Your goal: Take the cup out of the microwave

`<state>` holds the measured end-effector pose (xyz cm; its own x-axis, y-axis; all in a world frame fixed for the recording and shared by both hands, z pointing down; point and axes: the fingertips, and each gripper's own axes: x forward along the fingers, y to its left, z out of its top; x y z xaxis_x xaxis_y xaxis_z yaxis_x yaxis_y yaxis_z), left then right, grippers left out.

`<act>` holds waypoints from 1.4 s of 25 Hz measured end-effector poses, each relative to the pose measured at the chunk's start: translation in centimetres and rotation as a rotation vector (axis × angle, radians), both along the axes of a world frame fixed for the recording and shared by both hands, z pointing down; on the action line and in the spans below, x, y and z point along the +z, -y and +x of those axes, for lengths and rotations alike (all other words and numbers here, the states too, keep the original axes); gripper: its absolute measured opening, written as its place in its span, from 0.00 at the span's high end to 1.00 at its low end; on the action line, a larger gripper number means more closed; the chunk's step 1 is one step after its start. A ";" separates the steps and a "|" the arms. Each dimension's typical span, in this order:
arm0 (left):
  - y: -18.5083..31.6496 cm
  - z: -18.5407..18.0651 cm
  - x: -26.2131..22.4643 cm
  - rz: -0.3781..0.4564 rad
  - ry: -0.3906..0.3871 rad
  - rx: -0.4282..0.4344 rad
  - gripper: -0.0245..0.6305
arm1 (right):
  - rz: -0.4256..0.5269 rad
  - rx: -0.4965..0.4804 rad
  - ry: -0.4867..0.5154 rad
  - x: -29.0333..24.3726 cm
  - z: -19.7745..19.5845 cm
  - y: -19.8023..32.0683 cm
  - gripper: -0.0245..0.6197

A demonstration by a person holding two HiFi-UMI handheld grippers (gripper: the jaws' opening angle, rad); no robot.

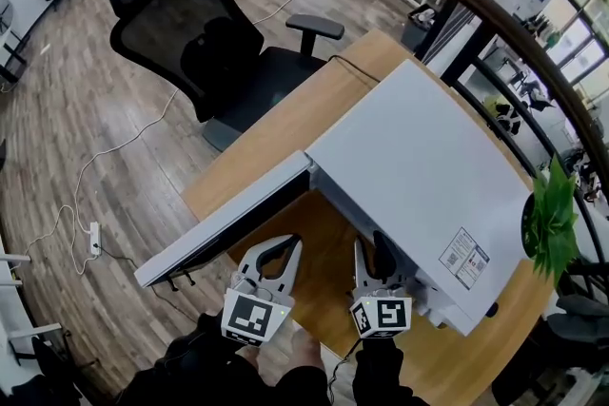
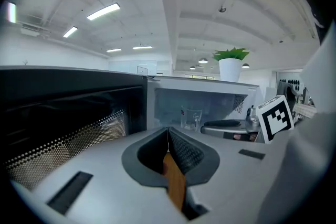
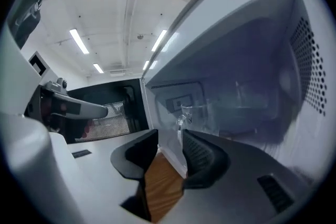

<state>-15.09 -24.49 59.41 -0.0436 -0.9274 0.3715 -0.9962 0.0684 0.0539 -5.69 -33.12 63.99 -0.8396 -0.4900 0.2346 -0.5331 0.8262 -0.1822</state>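
Note:
A white microwave (image 1: 428, 157) stands on a wooden table (image 1: 324, 95), its door (image 1: 224, 223) swung open to the left. Inside the cavity stands a clear glass cup (image 2: 191, 117), upright; its handle shows in the right gripper view (image 3: 190, 115). The head view hides the cup under the oven's top. My left gripper (image 1: 284, 244) hovers before the open door, jaws shut with nothing between them (image 2: 168, 129). My right gripper (image 1: 374, 249) sits at the cavity's mouth, jaws open and empty (image 3: 169, 135), pointing at the cup a short way ahead.
A black office chair (image 1: 200, 43) stands beyond the table's far-left side. A potted plant (image 1: 550, 216) sits at the right of the microwave. A power strip (image 1: 93, 239) and cables lie on the wooden floor. A dark curved railing (image 1: 533, 52) runs along the right.

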 end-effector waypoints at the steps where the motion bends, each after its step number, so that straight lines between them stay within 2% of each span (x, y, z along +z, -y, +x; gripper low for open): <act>1: 0.0 -0.1 0.0 0.001 -0.001 -0.004 0.93 | -0.001 -0.002 -0.002 0.2 -0.2 0.2 0.71; 4: 0.1 -0.6 0.0 0.022 0.004 -0.016 0.93 | 0.002 -0.013 -0.017 0.6 -1.0 0.8 0.71; 8: 0.0 -1.1 0.4 -0.004 -0.008 -0.030 0.93 | 0.013 -0.028 -0.033 1.1 -1.8 1.4 0.71; 25: 0.1 -2.8 1.1 -0.011 -0.029 -0.062 0.93 | 0.027 -0.087 -0.078 1.2 -5.8 2.7 0.75; 27: 0.0 -3.0 1.1 -0.012 -0.031 -0.067 0.93 | 0.033 -0.077 -0.090 1.2 -6.1 2.9 0.77; 30: -0.2 -3.2 1.1 -0.013 -0.032 -0.073 0.93 | 0.043 -0.061 -0.103 1.2 -6.3 3.3 0.88; 35: -0.7 -3.4 1.2 -0.014 -0.032 -0.085 0.93 | 0.031 -0.075 -0.091 1.2 -6.4 3.1 0.89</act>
<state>-18.50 -23.78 60.58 -0.1097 -0.9157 0.3867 -0.9846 0.1532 0.0836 -12.09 -36.26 65.22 -0.8502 -0.4345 0.2973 -0.4825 0.8690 -0.1098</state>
